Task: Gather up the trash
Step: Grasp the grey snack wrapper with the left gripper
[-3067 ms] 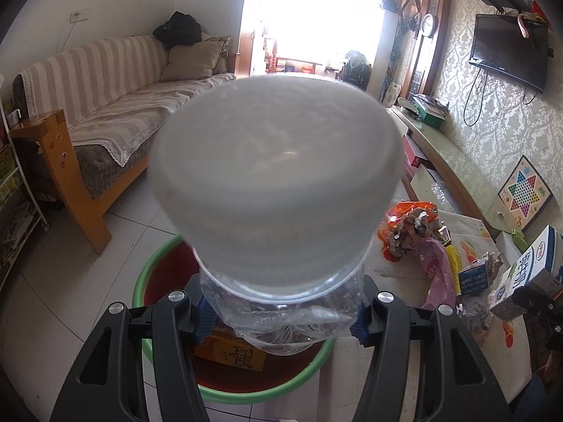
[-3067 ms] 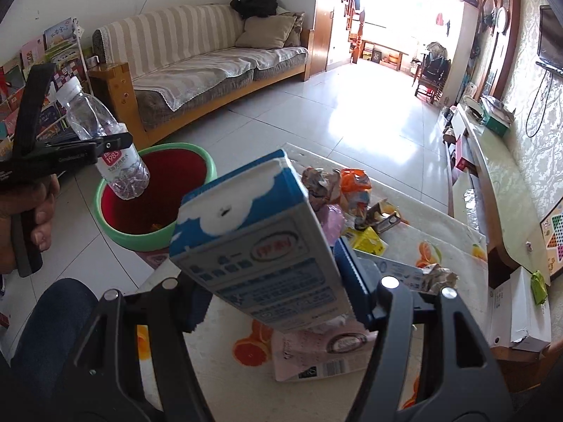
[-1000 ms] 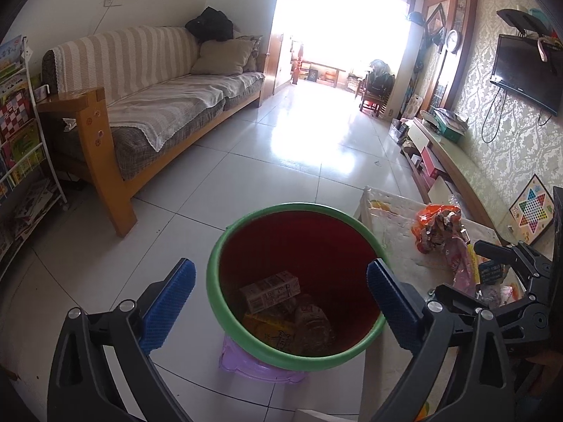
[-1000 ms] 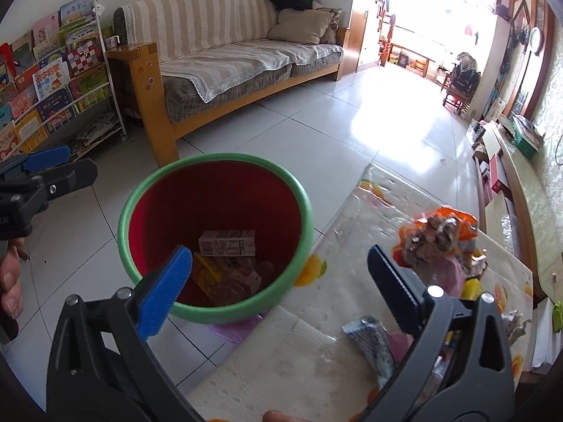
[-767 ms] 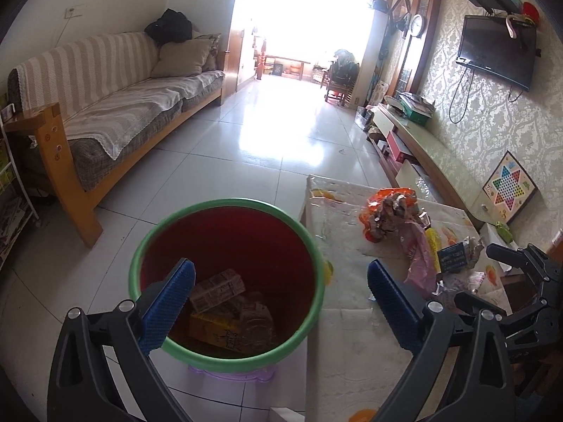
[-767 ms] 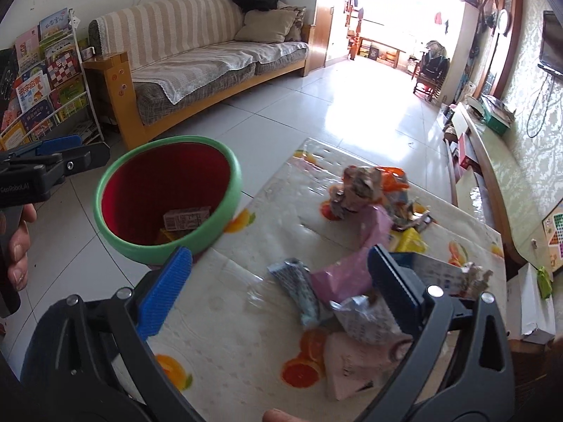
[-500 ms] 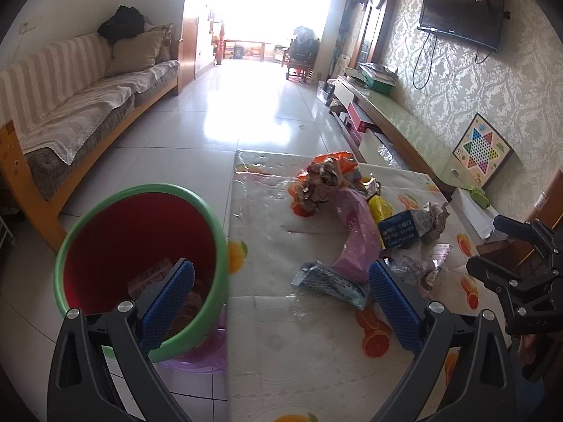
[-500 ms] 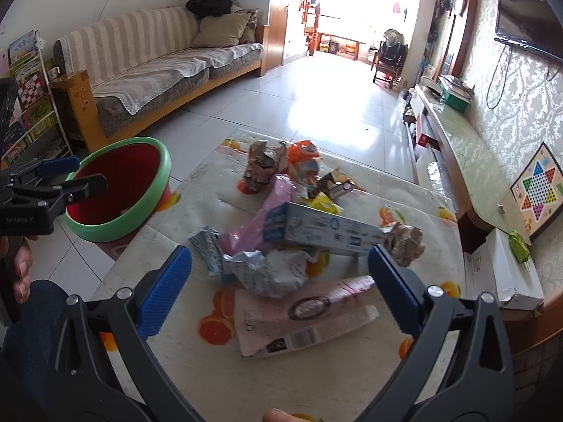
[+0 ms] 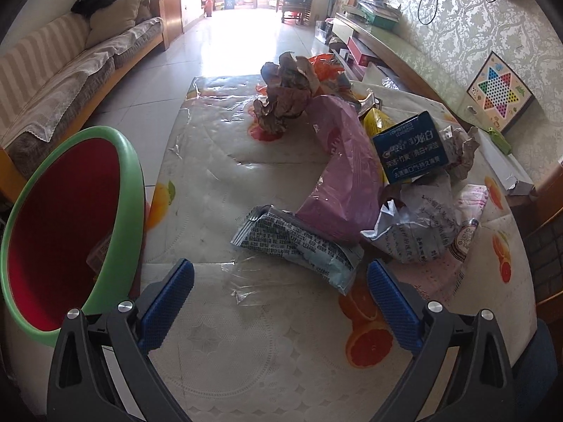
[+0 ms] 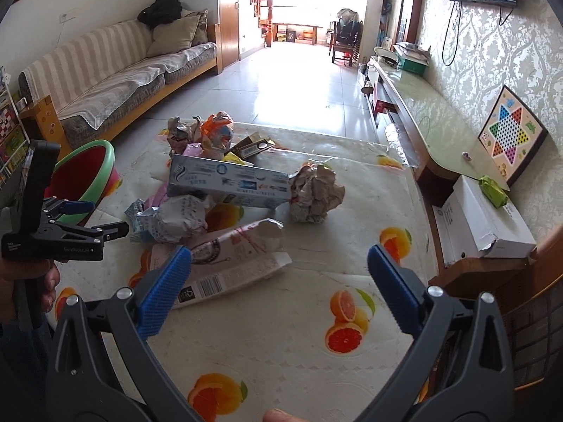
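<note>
Both tools are empty and spread wide over the table (image 10: 352, 218), which wears a fruit-print cover. The left gripper (image 9: 279, 297) hovers just short of a printed grey-blue snack wrapper (image 9: 299, 246), the nearest piece of litter, while the right gripper (image 10: 279, 281) hangs above a flattened pink-and-white pouch (image 10: 225, 263). The green-rimmed red bin (image 9: 67, 225) stands off the table's left edge, close to the left tool.

All of this looks light, thin and crushable, so nothing needs much squeeze. The wrapper is probably slick film lying nearly flat; pinching its raised crimped end should hold better than scraping at the middle. The pouch is also flat, and its lifted torn end near the crumpled paper ball (image 10: 313, 193) looks like the easiest bite. The long toothpaste box (image 10: 225, 183) is stiffer card resting on other litter, best taken across its narrow width. The pink plastic bag (image 9: 343, 176) is limp and may drag neighbours along
</note>
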The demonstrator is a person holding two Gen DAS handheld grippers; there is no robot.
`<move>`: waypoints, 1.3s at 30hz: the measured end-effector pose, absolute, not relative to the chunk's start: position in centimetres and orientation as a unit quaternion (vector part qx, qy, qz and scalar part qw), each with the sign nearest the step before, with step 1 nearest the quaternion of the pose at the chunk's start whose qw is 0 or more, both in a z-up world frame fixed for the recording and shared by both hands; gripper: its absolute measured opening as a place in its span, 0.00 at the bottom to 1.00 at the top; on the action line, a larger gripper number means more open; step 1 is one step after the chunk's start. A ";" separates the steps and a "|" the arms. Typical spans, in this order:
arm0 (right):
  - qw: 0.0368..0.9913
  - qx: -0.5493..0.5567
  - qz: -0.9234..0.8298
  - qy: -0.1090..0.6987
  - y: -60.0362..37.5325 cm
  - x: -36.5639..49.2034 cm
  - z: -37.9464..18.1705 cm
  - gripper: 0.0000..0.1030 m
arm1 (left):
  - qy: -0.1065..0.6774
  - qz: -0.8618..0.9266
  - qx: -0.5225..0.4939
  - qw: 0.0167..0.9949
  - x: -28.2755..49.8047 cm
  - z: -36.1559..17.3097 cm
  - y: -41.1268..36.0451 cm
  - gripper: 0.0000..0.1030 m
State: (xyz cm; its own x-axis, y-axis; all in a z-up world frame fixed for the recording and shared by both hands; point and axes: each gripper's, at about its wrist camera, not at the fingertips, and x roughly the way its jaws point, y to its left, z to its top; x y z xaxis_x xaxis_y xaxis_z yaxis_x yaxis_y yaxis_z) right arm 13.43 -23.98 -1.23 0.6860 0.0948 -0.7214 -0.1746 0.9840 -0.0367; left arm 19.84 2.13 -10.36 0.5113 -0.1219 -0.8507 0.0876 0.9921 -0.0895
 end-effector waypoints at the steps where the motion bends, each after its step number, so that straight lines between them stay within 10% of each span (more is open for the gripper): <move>1: 0.916 -0.048 0.071 0.391 -24.3 13.4 -1.4 0.96 | 0.493 -0.053 -0.022 0.868 20.2 -10.6 2.1 0.91; 16: 0.913 -0.022 0.069 0.401 -25.5 14.1 -2.6 0.96 | 0.532 -0.010 -0.055 0.845 23.4 -13.4 2.0 0.82; 26: 0.909 -0.029 0.078 0.408 -24.4 14.1 -3.3 0.96 | 0.528 -0.014 -0.037 0.849 23.2 -12.7 2.5 0.25; 39: 0.888 0.052 0.079 0.449 -22.2 17.9 -6.2 0.96 | 0.485 -0.030 -0.036 0.873 19.6 -9.4 4.9 0.21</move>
State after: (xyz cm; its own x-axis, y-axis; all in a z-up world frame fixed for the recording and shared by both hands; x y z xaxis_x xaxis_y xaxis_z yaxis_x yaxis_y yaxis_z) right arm 17.93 -22.19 -6.20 0.5837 0.1870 -0.7901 -0.0944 0.9821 0.1627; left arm 19.61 4.91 -9.44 0.5282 -0.0874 -0.8446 0.0169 0.9956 -0.0925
